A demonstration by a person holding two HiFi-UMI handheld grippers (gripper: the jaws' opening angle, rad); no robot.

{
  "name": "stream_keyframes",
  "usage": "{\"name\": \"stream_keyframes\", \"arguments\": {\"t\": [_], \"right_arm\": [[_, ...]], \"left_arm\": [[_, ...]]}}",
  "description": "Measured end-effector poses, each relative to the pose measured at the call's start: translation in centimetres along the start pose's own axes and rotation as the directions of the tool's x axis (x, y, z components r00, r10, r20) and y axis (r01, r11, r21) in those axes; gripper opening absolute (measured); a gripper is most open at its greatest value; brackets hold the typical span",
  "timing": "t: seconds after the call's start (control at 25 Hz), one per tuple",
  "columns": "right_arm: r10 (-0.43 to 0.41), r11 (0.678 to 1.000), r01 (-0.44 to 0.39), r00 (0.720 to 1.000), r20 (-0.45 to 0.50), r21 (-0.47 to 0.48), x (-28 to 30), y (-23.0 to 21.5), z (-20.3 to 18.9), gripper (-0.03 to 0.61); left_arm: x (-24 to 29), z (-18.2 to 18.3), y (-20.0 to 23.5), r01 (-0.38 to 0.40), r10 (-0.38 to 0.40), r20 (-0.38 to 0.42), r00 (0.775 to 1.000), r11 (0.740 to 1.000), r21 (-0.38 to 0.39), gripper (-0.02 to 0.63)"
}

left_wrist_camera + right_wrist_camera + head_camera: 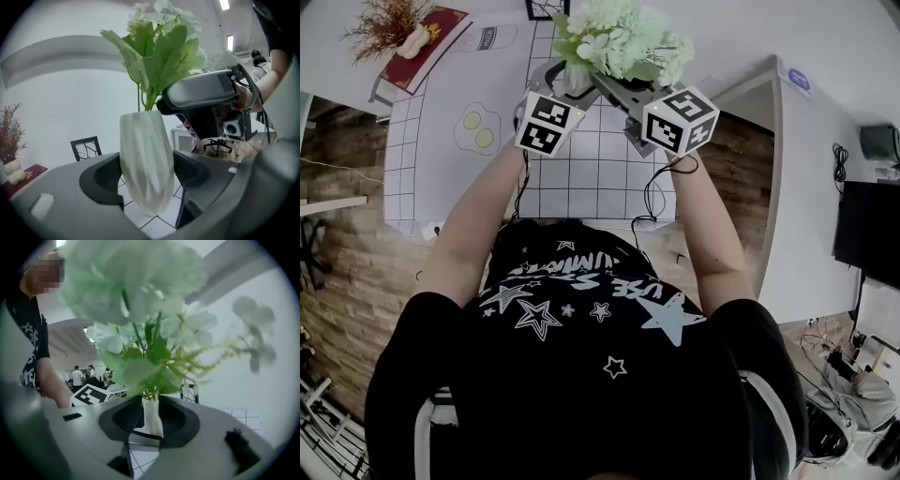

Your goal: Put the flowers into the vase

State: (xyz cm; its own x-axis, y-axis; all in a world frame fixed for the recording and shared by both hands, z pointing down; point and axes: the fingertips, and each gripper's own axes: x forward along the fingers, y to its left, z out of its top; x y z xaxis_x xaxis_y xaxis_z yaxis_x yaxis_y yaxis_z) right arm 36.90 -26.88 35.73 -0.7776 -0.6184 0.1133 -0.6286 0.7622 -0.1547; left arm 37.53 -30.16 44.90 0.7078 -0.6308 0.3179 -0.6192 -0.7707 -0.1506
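While left tool [146, 177] clamps upright vase [143, 150], flowers [161, 51] stand vertical inside it, heads uppermost, right tool [151, 418] released, jaws apart.

There was one white vase [143, 140] and one bunch of pale flowers [623, 37]. Two grippers showed: the left hand-held gripper [147, 176] and the right hand-held gripper [151, 416]. One desk [600, 178] carried one red book [431, 42] and one dried plant [389, 23], at the head view's upper left.
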Motion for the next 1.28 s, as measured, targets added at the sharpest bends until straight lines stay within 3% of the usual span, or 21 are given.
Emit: {"name": "stream_keyframes", "arguments": {"t": [0.56, 0.88, 0.96, 1.28], "right_arm": [[-0.073, 0.989, 0.073, 0.997, -0.004, 0.129, -3.5, 0.7, -4.2, 0.117], [-0.116, 0.978, 0.116, 0.993, -0.010, 0.173, -4.3, 0.4, -5.1, 0.117], [-0.130, 0.975, 0.130, 0.991, -0.013, 0.178, -4.4, 0.3, -5.2, 0.117], [-0.194, 0.958, 0.187, 0.981, 0.010, 0.218, -4.1, 0.6, -5.1, 0.117]], "left_arm": [[0.0, 0.3, 0.0, 0.022, -0.020, 0.074, 0.997, 1.000, -0.023, 0.350], [0.1, 0.0, 0.1, 0.027, -0.025, 0.074, 0.997, 0.999, -0.033, 0.356], [0.1, -0.1, 0.2, 0.035, -0.032, 0.073, 0.997, 0.998, -0.043, 0.399], [-3.4, -1.6, 2.1, 0.028, -0.020, 0.073, 0.997, 0.994, -0.103, 0.434]]}}
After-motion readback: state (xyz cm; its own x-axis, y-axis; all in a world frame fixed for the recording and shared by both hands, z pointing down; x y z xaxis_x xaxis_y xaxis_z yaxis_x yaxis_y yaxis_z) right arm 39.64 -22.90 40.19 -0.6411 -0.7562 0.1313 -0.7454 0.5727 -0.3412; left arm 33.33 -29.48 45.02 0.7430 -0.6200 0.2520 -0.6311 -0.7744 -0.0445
